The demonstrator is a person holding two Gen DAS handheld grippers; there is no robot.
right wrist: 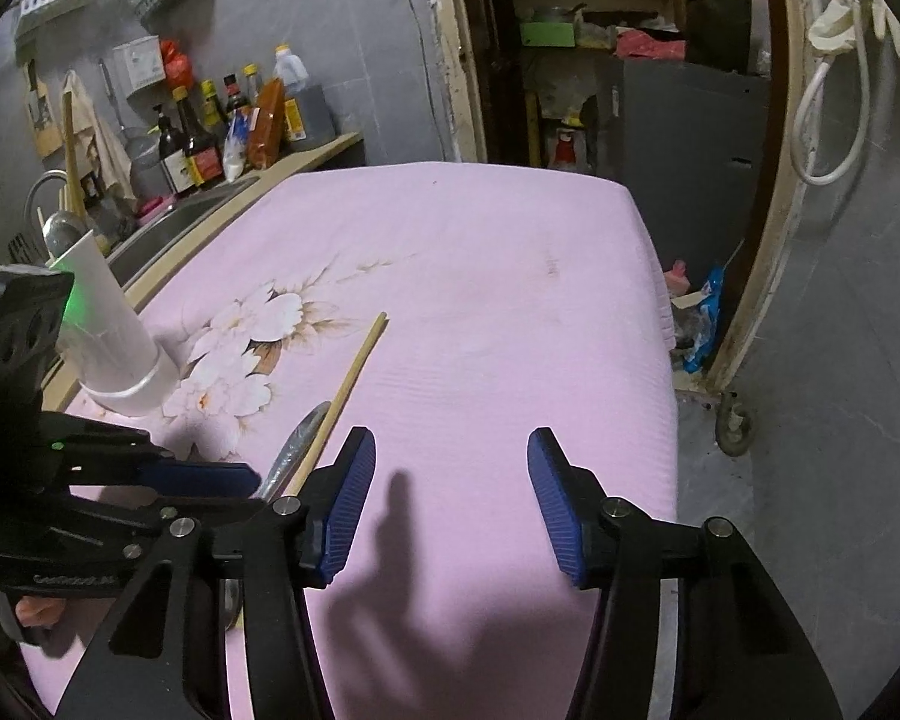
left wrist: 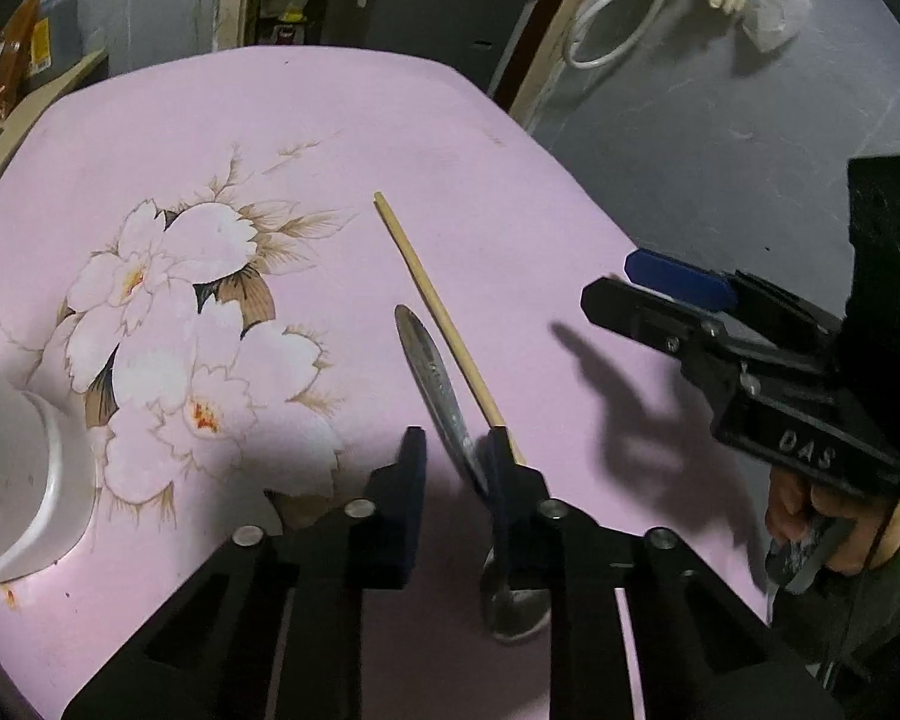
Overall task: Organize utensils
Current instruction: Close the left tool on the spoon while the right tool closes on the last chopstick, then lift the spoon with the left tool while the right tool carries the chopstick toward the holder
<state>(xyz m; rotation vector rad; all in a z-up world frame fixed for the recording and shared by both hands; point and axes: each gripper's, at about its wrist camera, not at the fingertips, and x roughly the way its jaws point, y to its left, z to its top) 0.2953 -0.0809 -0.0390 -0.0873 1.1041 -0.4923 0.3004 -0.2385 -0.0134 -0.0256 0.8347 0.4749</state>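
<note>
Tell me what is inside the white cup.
In the right wrist view, the white cup holds a spoon and a wooden stick poking out above its rim. Their lower ends are hidden inside.

"DAS" on right claw

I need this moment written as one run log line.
left gripper: jaws open at handle of spoon | right gripper: jaws open, empty | chopstick: lying beside spoon on pink cloth

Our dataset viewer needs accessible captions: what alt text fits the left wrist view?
Left gripper over a metal spoon and a wooden chopstick lying side by side on a pink floral cloth; the right gripper hovers alongside.
</note>
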